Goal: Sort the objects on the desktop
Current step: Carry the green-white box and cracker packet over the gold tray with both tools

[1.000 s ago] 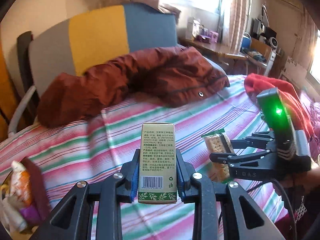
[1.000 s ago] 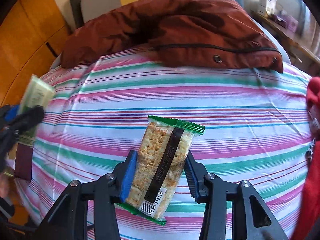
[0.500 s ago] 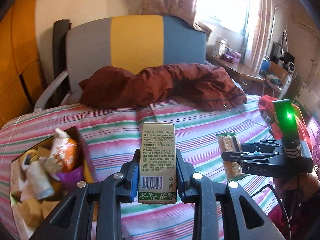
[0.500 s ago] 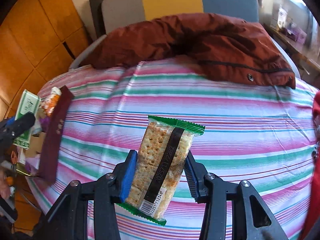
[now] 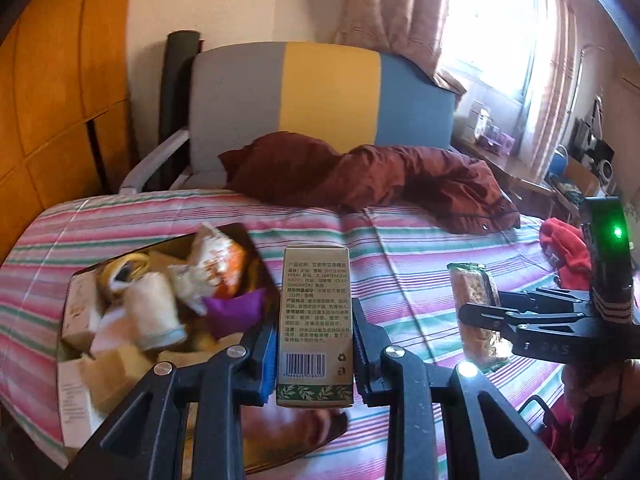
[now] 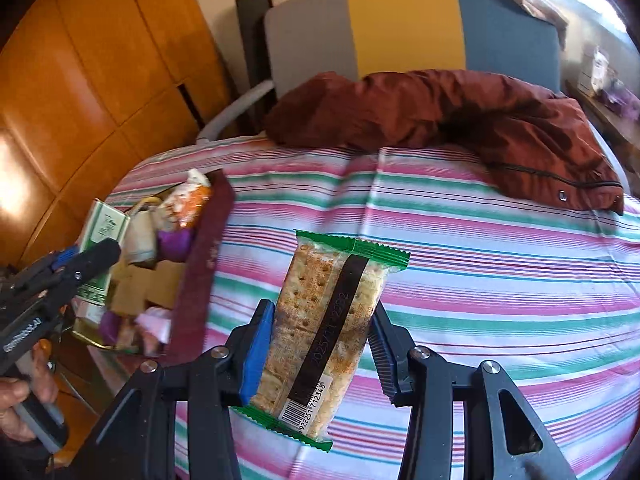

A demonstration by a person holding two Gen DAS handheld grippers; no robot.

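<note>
While the left hand-held gripper grips an upright green box near the filled storage box, the right hand-held gripper clasps a cracker packet above the striped bed.

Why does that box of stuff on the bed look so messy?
The dark red box is heaped: a snack bag and a purple packet poke above its rim. It also sits at the striped bed's edge, so it could slip off.
</note>
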